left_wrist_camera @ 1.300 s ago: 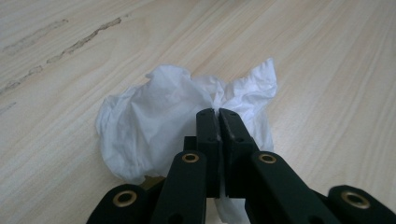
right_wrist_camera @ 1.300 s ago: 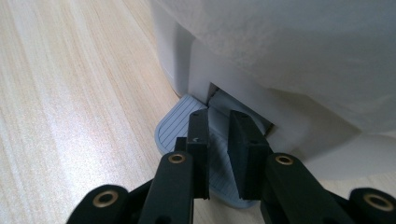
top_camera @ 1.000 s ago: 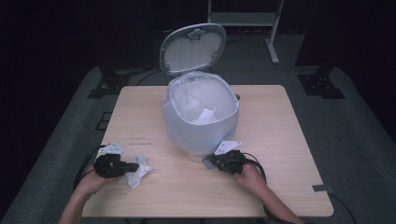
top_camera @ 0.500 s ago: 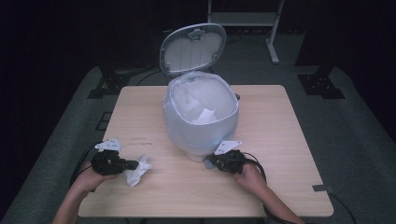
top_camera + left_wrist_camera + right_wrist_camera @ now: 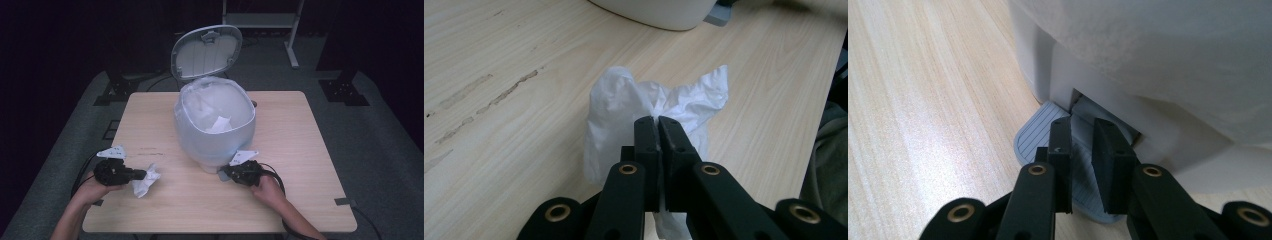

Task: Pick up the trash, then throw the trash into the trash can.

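Two hand-held black tools at a pale wooden bench (image 5: 300, 150), placed relative to the white liner-fitted pedal bin (image 5: 215, 125).

1. Left tool (image 5: 144, 174): front-left of the bin, jaws clamped on a crumpled white paper tissue (image 5: 649, 105). It has risen slightly off the bench over the last second, so the carry to the bin has likely begun.
2. Right tool (image 5: 223, 172): at the bin's front foot, jaws close together and holding nothing, tips on the grey ribbed pedal (image 5: 1040, 135).
3. Grey hinged lid (image 5: 207, 50): stands open behind the bin, unchanged, so the way in is ready.
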A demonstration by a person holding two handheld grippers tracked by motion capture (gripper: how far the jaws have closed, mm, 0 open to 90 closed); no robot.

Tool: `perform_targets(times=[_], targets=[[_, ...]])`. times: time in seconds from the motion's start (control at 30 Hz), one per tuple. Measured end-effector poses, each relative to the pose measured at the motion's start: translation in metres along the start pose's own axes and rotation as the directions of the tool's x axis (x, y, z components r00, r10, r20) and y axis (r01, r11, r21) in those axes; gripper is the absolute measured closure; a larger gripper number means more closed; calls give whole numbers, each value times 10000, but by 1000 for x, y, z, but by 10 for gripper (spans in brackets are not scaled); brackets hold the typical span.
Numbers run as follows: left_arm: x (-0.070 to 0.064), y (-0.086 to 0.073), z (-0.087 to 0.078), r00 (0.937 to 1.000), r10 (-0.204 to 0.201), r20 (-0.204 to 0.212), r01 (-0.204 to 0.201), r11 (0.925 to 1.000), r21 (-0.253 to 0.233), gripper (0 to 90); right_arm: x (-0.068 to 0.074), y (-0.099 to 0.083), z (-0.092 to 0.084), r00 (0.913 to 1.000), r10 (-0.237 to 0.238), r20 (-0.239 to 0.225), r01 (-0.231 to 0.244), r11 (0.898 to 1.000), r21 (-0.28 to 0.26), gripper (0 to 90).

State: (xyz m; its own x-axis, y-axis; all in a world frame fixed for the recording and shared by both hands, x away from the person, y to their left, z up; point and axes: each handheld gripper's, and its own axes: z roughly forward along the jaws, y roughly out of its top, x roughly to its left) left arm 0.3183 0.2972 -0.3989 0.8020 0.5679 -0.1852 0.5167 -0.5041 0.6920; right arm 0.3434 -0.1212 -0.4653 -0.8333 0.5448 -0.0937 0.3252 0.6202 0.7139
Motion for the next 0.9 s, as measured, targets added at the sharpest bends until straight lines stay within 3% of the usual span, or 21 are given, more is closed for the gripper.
perform_targets(times=[0.23, 0.63, 0.9], targets=[[-1, 5, -3, 9998, 31, 207, -31, 10000, -30, 876, 0, 0, 0, 10000, 13, 3, -13, 10000, 12, 779], [-3, 14, -9, 9997, 65, 218, -63, 9999, -79, 877, 0, 0, 0, 10000, -5, -3, 5, 10000, 19, 779], [-13, 36, -27, 9988, 462, 175, -461, 9989, -96, 876, 1, 1, 0, 10000, -69, 51, 68, 9999, 83, 779]])
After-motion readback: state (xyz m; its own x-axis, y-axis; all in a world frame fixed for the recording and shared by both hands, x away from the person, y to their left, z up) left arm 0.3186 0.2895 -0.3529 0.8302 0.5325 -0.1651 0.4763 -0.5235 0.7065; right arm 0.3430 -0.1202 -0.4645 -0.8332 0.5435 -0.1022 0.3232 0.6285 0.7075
